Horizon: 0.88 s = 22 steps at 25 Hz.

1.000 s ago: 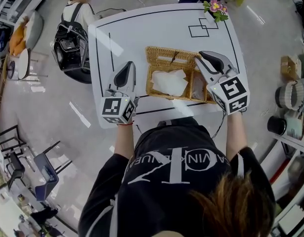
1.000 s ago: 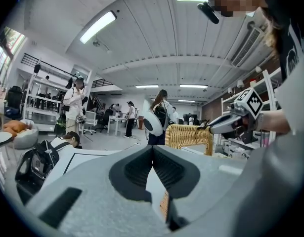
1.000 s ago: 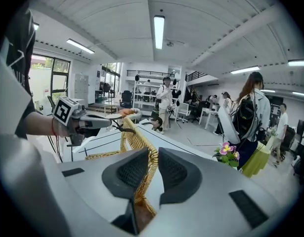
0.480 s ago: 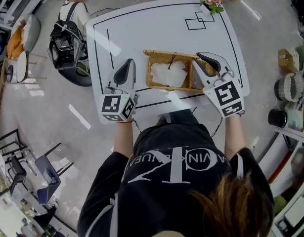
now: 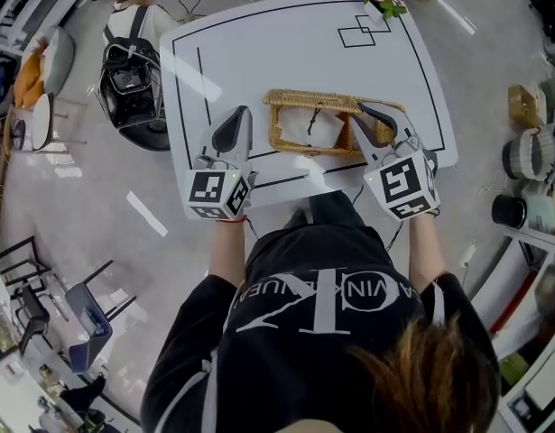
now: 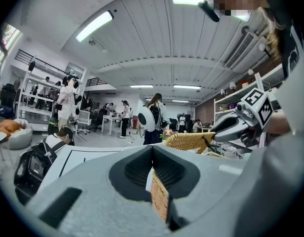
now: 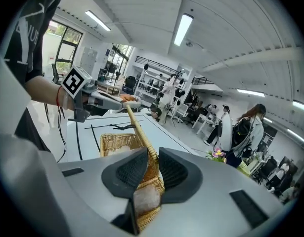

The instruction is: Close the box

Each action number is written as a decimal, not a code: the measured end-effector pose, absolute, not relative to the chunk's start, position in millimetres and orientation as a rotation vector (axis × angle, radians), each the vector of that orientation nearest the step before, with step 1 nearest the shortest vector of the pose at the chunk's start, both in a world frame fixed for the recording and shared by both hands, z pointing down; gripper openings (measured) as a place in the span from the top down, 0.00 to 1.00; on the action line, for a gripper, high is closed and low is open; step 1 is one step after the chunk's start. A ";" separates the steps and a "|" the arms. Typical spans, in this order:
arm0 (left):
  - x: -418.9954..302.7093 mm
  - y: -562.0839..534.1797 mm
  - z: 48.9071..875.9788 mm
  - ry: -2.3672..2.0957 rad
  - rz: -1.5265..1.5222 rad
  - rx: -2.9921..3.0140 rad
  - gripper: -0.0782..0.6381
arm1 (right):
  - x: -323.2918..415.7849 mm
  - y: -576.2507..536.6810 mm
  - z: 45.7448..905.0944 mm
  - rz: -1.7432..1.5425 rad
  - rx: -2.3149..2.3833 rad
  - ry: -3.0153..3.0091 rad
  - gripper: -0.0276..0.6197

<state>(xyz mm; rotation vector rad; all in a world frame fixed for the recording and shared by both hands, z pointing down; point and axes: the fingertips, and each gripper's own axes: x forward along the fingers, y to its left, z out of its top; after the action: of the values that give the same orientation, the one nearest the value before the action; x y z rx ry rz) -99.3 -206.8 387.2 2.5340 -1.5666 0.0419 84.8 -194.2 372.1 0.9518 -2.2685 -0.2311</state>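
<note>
My left tongs [image 6: 152, 152] and right tongs [image 7: 152, 157] each pinch one end of the lid [image 5: 315, 100]. Between them it hangs tilted, partway down over the box [image 5: 295, 144] on the bench [image 5: 259, 52], and the inside shows. I judge the closing half done. Lowering the lid flush is left.

Both forearms [image 5: 226, 253] reach forward, roughly parallel, with the marker cubes facing up. The left gripper [image 5: 242, 114] is near level and points away from the body. Its jaws are together on what looks like a strip of the lid [image 6: 159, 201]; only a sliver shows, so the grip isn't certain. The right gripper [image 5: 365, 108] is pitched down, tips angled toward the left one, jaws clamped on the lid edge.
</note>
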 end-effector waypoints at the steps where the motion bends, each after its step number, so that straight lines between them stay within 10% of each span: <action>1: -99.2 -204.4 388.3 -1.562 0.046 2.534 0.88 | 84.0 -191.3 373.8 -0.245 0.949 -2.256 0.85; 22: -105.8 -171.9 396.5 -1.541 0.073 2.528 0.88 | 81.4 -149.4 423.1 -0.321 0.915 -2.098 0.81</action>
<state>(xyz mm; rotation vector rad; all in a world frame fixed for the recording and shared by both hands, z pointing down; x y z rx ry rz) -105.8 -171.9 396.5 2.5282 -1.5410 0.0730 81.4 -149.4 423.1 0.9150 -2.0985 -0.3213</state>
